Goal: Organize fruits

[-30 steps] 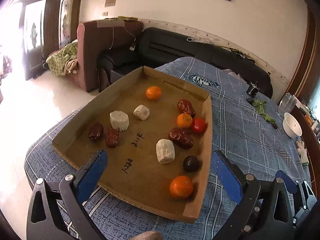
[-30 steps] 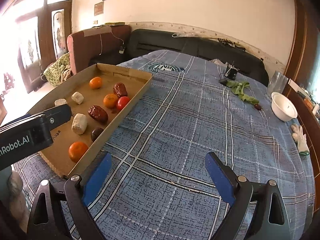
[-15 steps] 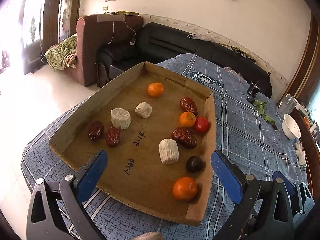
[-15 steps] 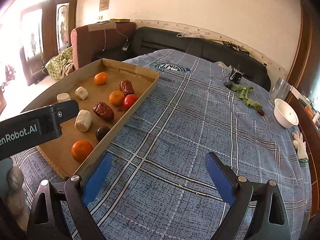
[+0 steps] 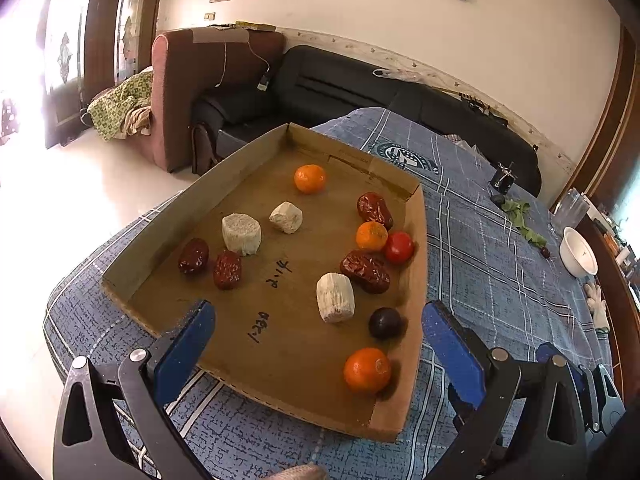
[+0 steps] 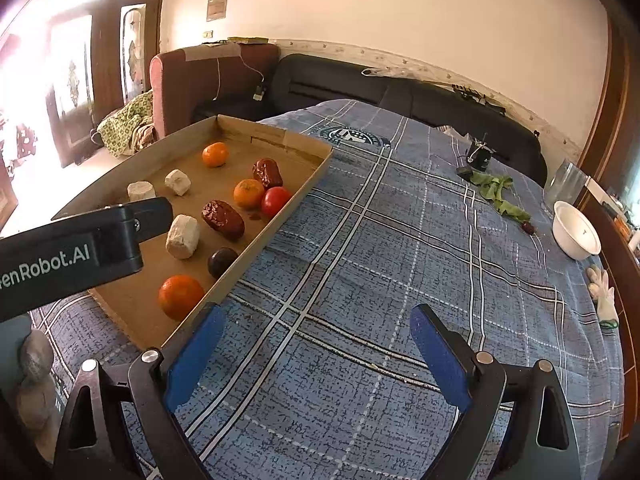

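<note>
1. Jaws first: your left gripper [image 5: 318, 338] hangs over the near end of the cardboard tray [image 5: 168, 216], jaws spread wide and pinching nothing. Your right gripper [image 6: 316, 340] hovers over bare blue checked cloth [image 6: 380, 264] on the counter, jaws likewise spread and empty, just right of the tray's wall.
2. Nearest you in the tray sits a mandarin [image 5: 367, 370] in the right-hand corner, with a dark plum [image 5: 385, 323] just beyond it, both close against the right wall.
3. Mid-tray, a pale cylinder piece [image 5: 335, 297] touches a wrinkled red date [image 5: 365, 271]. Over on the left, two more dates [image 5: 210, 263] sit side by side beside a second pale piece [image 5: 241, 234].
4. Farther on, a second mandarin [image 5: 371, 235] touches a red tomato [image 5: 399, 247], with a date [image 5: 374, 209] just behind; a third pale piece [image 5: 286, 217] and the far mandarin [image 5: 309, 178] stand apart.
5. Kinds lie mixed, so I judge the sorting unsettled; the left gripper looks held where it can drop onto the near fruit.
6. Beyond, on the cloth's far right, a white bowl [image 6: 576, 231] stands well apart from the tray.
</note>
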